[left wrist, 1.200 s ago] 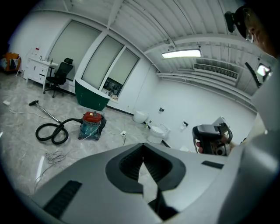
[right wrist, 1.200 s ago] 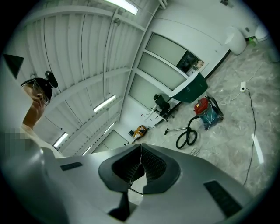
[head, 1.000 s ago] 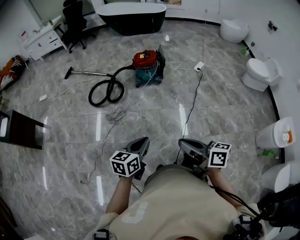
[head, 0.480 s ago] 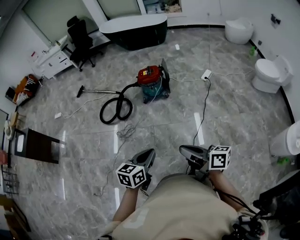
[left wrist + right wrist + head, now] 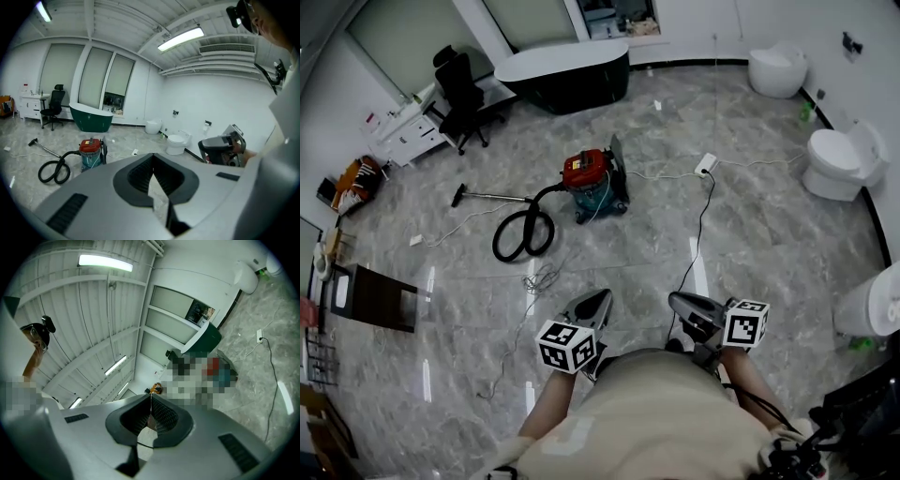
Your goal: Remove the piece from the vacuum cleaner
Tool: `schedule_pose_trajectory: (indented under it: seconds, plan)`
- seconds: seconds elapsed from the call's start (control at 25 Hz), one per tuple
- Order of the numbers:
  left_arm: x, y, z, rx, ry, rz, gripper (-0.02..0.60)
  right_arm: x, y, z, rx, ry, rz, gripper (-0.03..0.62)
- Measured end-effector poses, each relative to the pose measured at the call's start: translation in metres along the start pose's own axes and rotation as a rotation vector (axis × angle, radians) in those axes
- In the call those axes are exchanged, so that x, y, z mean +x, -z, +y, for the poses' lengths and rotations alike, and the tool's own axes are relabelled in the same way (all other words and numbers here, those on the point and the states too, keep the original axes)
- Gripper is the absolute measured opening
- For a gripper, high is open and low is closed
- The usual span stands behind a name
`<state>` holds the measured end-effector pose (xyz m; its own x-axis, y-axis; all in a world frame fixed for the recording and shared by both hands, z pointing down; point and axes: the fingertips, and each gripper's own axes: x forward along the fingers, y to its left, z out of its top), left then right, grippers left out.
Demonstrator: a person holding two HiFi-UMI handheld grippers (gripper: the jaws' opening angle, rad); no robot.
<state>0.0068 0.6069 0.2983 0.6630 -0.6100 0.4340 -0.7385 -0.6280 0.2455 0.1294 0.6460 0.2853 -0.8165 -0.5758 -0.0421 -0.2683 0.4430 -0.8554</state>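
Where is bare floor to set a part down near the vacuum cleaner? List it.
Free: the floor between the black cable and the toilet; also between the vacuum cleaner and the bathtub. Crowded: left of the cleaner, with hose, wand and loose cords.

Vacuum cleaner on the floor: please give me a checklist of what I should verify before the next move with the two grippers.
1. Left gripper empty: ok, jaws together, nothing between them.
2. Right gripper empty: ok, jaws together, nothing between them.
3. Vacuum cleaner within reach: not ok, it stands far ahead of both grippers.
4. Path free: not ok, a black cable and a thin cord lie on the floor in between.
5. Hose joined to the vacuum cleaner: ok, it looks joined.
6. Piece to remove identified: cannot tell from this far.
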Motion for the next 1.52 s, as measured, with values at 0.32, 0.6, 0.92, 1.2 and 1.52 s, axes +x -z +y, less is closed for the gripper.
schedule_pose_trajectory:
  seconds: [0.32,0.6,0.92,1.2,1.52]
  plan:
    - [0.028,-0.011,-0.007,-0.007,-0.021,-0.004,0.003,-0.014,-0.027,-0.015,-0.008,-0.046,-0.001,0.005]
    - [0.043,-0.007,0.014,-0.03,-0.025,0.02,0.003,-0.004,-0.039,-0.029,0.084,-0.057,-0.034,0.005]
    - [0.045,-0.036,0.079,-0.124,0.052,-0.041,0.003,0.055,-0.073,-0.027,0.082,-0.089,-0.119,0.005]
    - [0.05,-0.089,0.147,-0.263,0.144,-0.154,0.003,0.141,-0.094,-0.011,-0.007,-0.122,-0.09,0.005]
    - [0.061,-0.122,0.204,-0.131,0.205,-0.157,0.002,0.2,-0.104,0.015,-0.162,-0.19,-0.106,0.005]
